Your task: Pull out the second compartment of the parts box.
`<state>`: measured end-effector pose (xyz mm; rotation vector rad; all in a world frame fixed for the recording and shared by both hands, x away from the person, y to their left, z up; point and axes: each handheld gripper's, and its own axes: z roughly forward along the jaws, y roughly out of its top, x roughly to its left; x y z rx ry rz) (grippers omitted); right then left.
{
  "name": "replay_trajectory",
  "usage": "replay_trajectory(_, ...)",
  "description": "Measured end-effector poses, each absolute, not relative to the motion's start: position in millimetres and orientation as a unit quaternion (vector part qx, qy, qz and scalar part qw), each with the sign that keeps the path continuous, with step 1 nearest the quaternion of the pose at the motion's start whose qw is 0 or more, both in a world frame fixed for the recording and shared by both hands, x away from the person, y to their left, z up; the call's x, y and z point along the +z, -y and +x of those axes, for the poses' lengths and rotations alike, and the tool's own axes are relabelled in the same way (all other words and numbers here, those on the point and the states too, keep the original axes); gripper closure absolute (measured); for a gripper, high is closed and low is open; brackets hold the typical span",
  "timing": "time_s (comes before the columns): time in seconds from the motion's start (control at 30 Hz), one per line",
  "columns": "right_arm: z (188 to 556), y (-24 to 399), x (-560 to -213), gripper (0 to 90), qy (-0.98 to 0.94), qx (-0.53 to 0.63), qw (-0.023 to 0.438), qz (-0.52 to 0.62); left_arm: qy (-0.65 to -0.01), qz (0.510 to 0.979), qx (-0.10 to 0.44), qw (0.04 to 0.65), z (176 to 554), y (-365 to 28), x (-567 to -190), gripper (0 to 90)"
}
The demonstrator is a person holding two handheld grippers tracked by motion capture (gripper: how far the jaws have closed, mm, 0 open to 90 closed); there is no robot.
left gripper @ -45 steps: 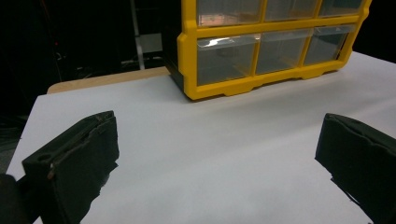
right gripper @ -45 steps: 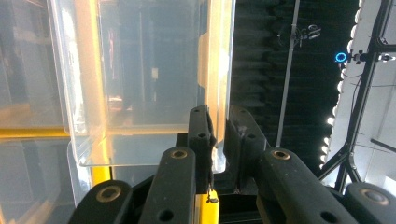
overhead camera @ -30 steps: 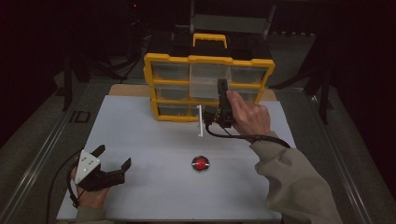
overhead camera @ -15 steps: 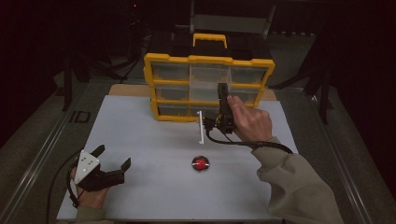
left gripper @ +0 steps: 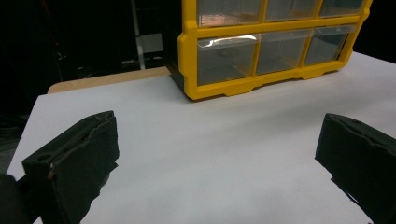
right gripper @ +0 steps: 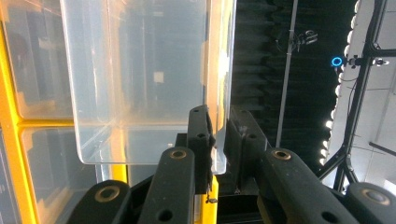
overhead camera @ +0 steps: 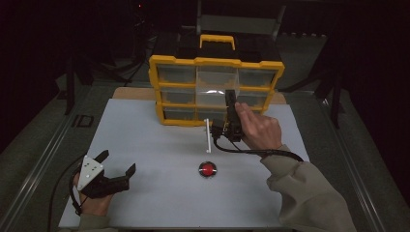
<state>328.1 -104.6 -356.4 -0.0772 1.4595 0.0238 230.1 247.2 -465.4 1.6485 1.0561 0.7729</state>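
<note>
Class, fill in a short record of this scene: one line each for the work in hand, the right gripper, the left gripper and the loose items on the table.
work in hand: clear drawer drawn out of yellow organizer
right gripper: shut on the drawer's front wall
left gripper: open, holding nothing, low over white table
loose items: red button, white stick

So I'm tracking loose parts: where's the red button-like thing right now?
In the high view the red thing lies on the white tabletop, just below the white stick.
</note>
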Motion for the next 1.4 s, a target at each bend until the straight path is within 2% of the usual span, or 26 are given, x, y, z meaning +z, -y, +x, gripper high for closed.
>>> replay_trajectory(0.27,328.1,105.2,-356.0,78.7,-0.667,0.013,0.744,-0.037,-0.437,0.680,0.320,0.495,229.6,-248.0,-465.4,0.1)
replay_trajectory(0.47,325.8,107.0,-358.5,51.3,-0.658,0.036,0.751,-0.029,-0.437,0.680,0.319,0.495,229.8,-248.0,-465.5,0.1)
replay_trajectory(0.6,324.0,108.0,-358.5,45.8,-0.657,0.047,0.752,-0.017,-0.437,0.679,0.319,0.495,230.7,-248.2,-465.9,0.1)
replay_trajectory(0.77,323.5,111.5,-361.1,32.5,-0.656,0.067,0.752,0.007,-0.438,0.680,0.320,0.494,230.1,-248.4,-465.7,0.1)
replay_trajectory(0.93,323.5,113.8,-364.2,26.3,-0.664,0.068,0.745,0.018,-0.438,0.680,0.319,0.495,230.2,-248.4,-465.8,0.1)
replay_trajectory(0.97,324.7,116.6,-368.3,20.2,-0.670,0.071,0.739,0.029,-0.437,0.680,0.319,0.494,230.2,-248.3,-465.7,0.1)
replay_trajectory(1.1,325.5,119.0,-371.5,14.4,-0.680,0.081,0.727,0.050,-0.438,0.679,0.319,0.495,229.2,-248.6,-465.5,0.1)
replay_trajectory(1.4,323.8,122.8,-384.2,10.2,-0.711,0.123,0.685,0.096,-0.438,0.679,0.318,0.496,229.0,-248.7,-465.7,0.1)
